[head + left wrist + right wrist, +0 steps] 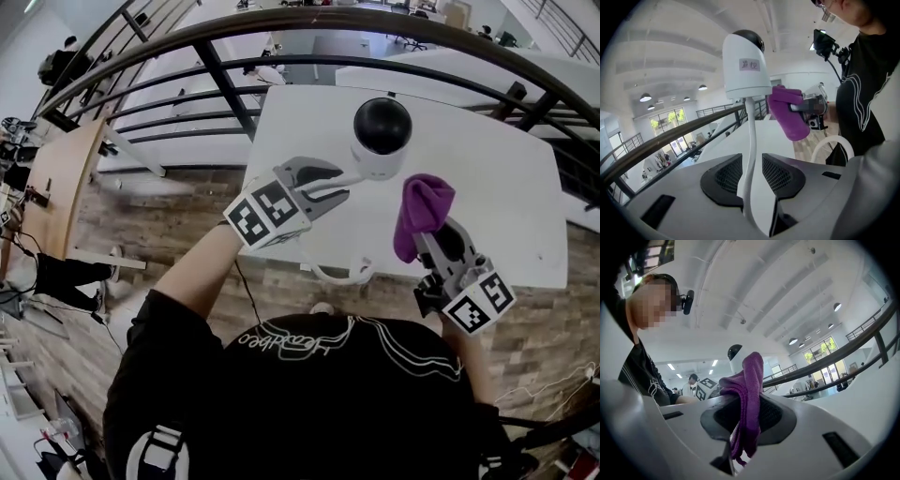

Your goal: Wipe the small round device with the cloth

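Note:
The small round device [380,141], white with a black dome, stands on the white table [506,197]. Its white cable [750,140] runs down from its base [745,65] between the jaws of my left gripper [339,185]. These jaws stand open, with a small gap on each side of the cable [342,277]. My right gripper [427,242] is shut on a purple cloth [422,211], held upright just right of the device and close to it. In the right gripper view the cloth [749,394] hangs between the jaws [747,416] and hides part of the device [734,355].
A black metal railing [281,28] curves round the table's far side. The table's near edge runs in front of the person's body, with wood floor [169,216] below. A wooden table [66,187] stands at the left.

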{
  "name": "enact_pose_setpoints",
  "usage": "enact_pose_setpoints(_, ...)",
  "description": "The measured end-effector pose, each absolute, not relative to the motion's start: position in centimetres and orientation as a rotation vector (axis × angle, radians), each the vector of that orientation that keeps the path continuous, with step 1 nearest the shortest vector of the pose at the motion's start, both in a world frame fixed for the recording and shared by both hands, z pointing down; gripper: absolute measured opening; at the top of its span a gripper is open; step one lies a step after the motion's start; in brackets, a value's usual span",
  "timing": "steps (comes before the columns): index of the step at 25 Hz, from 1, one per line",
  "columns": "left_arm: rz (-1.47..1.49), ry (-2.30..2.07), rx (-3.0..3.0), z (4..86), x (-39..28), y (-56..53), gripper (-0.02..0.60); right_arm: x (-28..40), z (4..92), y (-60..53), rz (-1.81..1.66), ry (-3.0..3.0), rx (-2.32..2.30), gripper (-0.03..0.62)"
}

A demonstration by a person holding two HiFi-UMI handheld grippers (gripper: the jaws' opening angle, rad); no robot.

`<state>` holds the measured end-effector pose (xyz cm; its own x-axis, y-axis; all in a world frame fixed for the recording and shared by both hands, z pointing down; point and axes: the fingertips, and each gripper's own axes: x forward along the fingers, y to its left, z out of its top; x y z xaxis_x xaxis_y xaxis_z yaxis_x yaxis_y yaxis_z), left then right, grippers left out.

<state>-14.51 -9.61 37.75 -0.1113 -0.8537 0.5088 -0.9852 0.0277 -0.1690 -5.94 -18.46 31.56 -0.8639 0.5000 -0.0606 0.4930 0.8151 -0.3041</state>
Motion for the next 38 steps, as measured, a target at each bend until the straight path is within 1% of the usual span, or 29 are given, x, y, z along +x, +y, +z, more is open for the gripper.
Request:
enact_pose_setpoints(9, 0.840, -1.919, 2.002, 39.4, -14.5, -11.3, 0.120, -5.8, 32.0, -19.5, 0.484, -3.007, -0.690, 0.066)
enact_pose_setpoints(12, 0.872, -1.907, 2.012, 40.0, -14.7, -11.5, 0.081, -5.8, 32.1, -19.5, 0.475, -3.018, -0.662, 0.066)
enact_pose_setpoints(16, 0.880, -1.910, 2.027, 39.9, -14.7, -11.3, 0.064, -5.4, 31.9, -19.1, 0.466, -3.033, -0.619, 0.066)
enact_pose_setpoints(29, 0.889, -1.868, 2.067, 39.9, -14.7, -11.4, 0.058, -4.7, 29.7, -18.3, 0.330, -3.124, -0.526, 0.066)
enact_pose_setpoints(34, 0.894, -1.848, 2.073, 39.9, -14.6, -11.4, 0.058, -4.8, 26.8, -18.6, 0.151, -3.199, -0.509, 0.066)
enact_pose_setpoints(38, 0.893, -1.837, 2.074, 39.8, -14.7, -11.4, 0.058, -5.1, 23.5, -18.2, -0.127, -3.257, -0.517, 0.067)
